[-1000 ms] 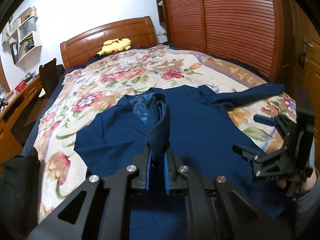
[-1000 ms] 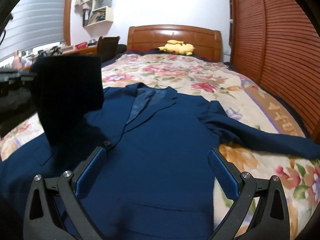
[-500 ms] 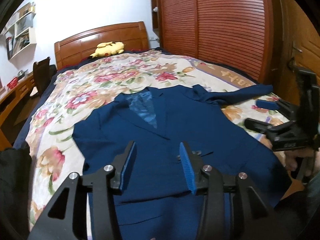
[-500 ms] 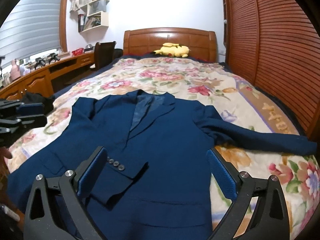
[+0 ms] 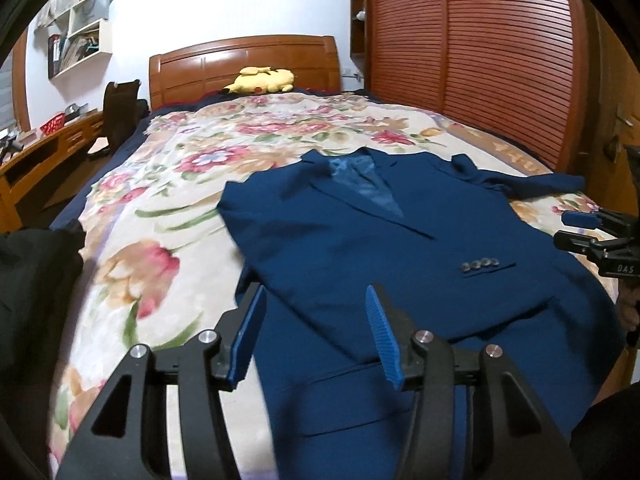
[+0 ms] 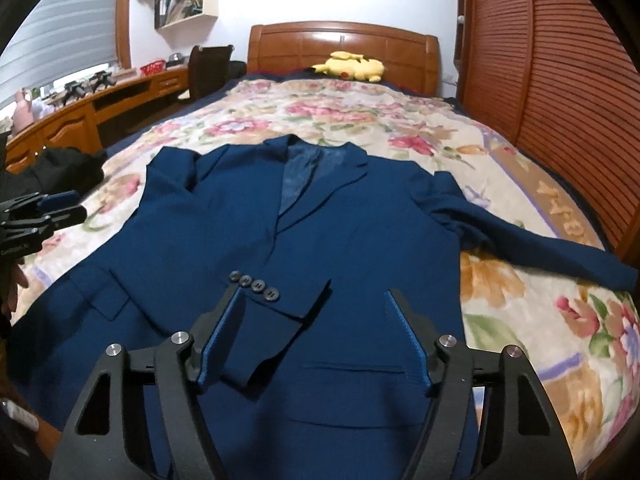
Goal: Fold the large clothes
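Observation:
A navy blue suit jacket (image 5: 360,248) lies face up on the floral bedspread (image 5: 168,208), collar toward the headboard. One sleeve is folded across the chest, its buttoned cuff (image 6: 272,304) near the middle. The other sleeve (image 6: 532,248) stretches out to the right. My left gripper (image 5: 314,332) is open and empty above the jacket's near left edge. My right gripper (image 6: 316,332) is open and empty above the lower front, just behind the folded cuff. Each gripper shows in the other's view: the right one (image 5: 592,232) and the left one (image 6: 40,216).
A yellow plush toy (image 6: 348,66) lies by the wooden headboard (image 6: 344,46). A slatted wooden wardrobe (image 6: 560,92) runs along the right. A desk (image 6: 72,120) and a chair (image 6: 208,68) stand at the left. A dark garment (image 6: 60,168) lies at the bed's left edge.
My left gripper let go of the sleeve it held a second ago; the sleeve now lies across the chest. Both grippers drew back from the jacket, the left one toward its left edge.

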A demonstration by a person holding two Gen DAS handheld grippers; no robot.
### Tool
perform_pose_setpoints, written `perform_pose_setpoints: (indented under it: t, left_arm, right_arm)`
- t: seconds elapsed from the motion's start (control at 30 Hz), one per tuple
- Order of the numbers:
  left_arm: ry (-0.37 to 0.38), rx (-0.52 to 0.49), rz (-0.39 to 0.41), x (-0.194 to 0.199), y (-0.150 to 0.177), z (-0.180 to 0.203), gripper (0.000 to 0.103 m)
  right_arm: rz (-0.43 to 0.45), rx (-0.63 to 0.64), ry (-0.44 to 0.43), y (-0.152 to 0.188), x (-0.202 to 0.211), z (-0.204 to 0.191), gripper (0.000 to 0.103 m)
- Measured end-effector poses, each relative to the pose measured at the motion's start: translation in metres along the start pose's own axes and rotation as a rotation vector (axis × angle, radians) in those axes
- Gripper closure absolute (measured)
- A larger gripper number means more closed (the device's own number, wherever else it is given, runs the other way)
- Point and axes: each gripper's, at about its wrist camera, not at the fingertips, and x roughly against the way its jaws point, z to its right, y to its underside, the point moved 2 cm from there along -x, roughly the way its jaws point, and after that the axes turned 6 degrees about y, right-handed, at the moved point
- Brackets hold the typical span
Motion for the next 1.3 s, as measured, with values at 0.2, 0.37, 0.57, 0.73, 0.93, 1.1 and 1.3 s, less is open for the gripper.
perform_pose_setpoints:
  t: [0.2,0.37,0.57,0.73,0.93,1.1,1.3]
  left_arm:
    - [-0.006,0.014,-0.009,-0.001,0.016,-0.007,0.052]
    - [-0.033,0.0,0.001,0.002,0.028,-0.004,0.052]
    - [-0.041,-0.008,-0.003,0.001,0.032,0.0,0.052]
    - [-0.051,-0.006,0.016,0.002,0.039,-0.001,0.052]
    - [-0.062,0.0,0.023,-0.003,0.048,-0.005,0.052]
    - [-0.069,0.0,0.03,-0.007,0.053,-0.005,0.052]
    - [-0.06,0.013,0.046,-0.008,0.057,-0.006,0.052]
  right_arm:
    - [-0.015,-0.007,0.017,0.003,-0.011,-0.004,0.031]
    - [-0.024,-0.011,0.001,0.002,-0.029,-0.008,0.031]
    - [-0.041,-0.027,-0.027,0.006,-0.051,-0.004,0.031]
    - [-0.084,-0.023,-0.025,0.01,-0.07,-0.003,0.031]
    - [-0.138,-0.014,-0.054,0.018,-0.087,-0.005,0.031]
    - [-0.156,-0.01,-0.078,0.023,-0.089,-0.006,0.031]
    - [-0.157,-0.008,-0.091,0.027,-0.087,-0.007,0.03]
